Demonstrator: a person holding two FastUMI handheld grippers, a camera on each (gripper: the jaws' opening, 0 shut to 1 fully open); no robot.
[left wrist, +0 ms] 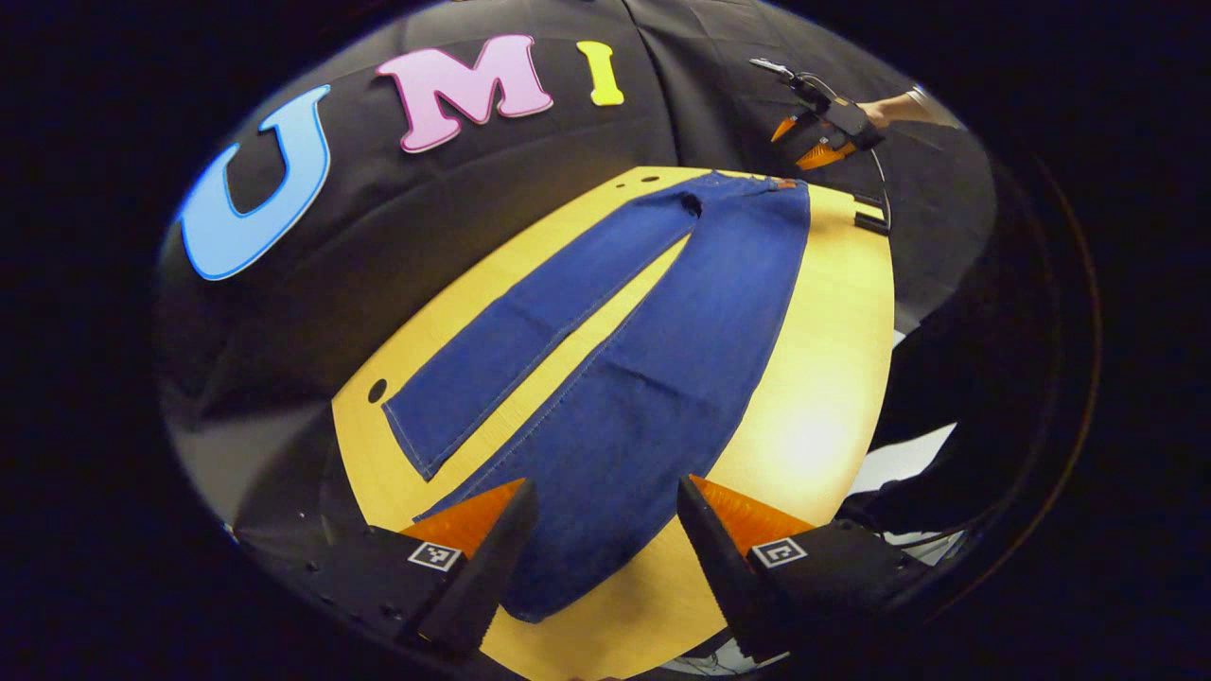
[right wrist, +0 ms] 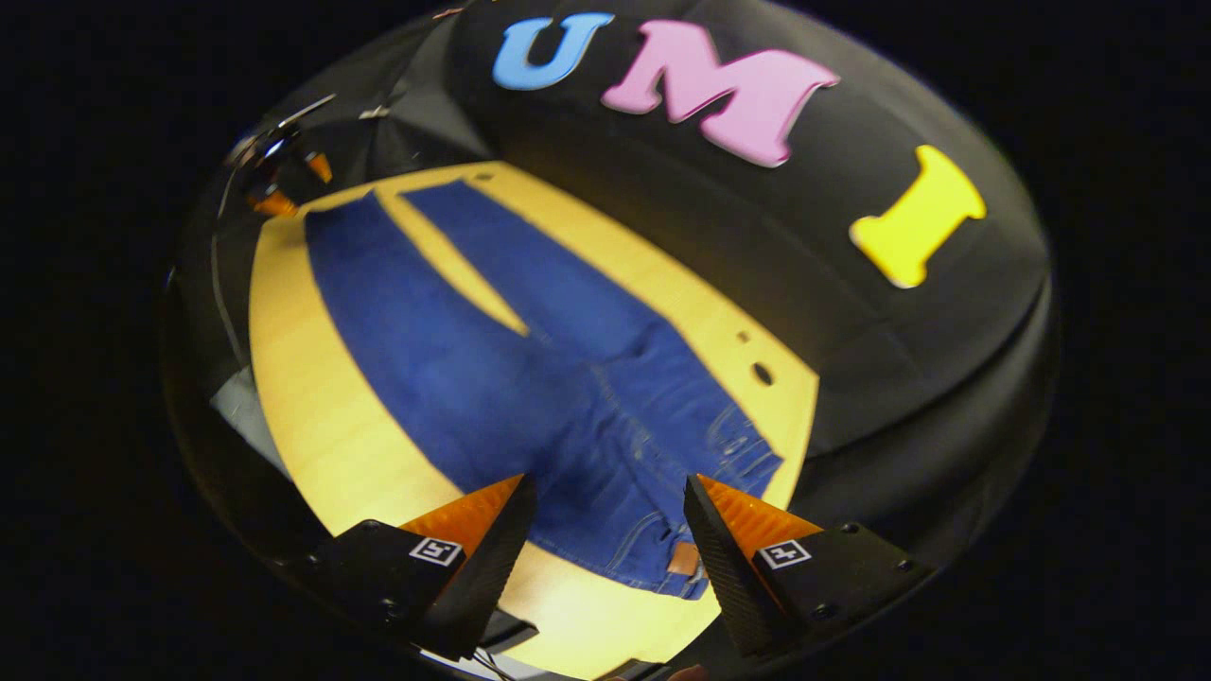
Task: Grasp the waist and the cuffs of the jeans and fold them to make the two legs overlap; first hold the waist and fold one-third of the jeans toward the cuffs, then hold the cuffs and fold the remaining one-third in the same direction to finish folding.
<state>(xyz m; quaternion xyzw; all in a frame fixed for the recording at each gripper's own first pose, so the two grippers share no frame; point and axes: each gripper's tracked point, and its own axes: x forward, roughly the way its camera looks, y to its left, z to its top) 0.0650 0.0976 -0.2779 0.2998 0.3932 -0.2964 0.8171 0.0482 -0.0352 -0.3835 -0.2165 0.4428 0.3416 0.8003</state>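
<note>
The jeans (left wrist: 624, 378) lie flat on my worktop (left wrist: 823, 416), dark blue denim with pale seam stitching, legs spread in a narrow V. My left hand-held gripper (left wrist: 605, 530) hangs open above one cuff; my right hand-held gripper (right wrist: 605, 534) hangs open above the waist, near its tan patch (right wrist: 682, 558). The worktop is smooth yellow wood with round holes, ringed by black cloth.

Jeans (right wrist: 492, 378) flat on wood surface (right wrist: 312, 426), legs apart. Right gripper (right wrist: 605, 539) over waist, fingers (right wrist: 492, 549) spread, not touching. Left gripper (right wrist: 279, 175) far, near cuffs.
</note>
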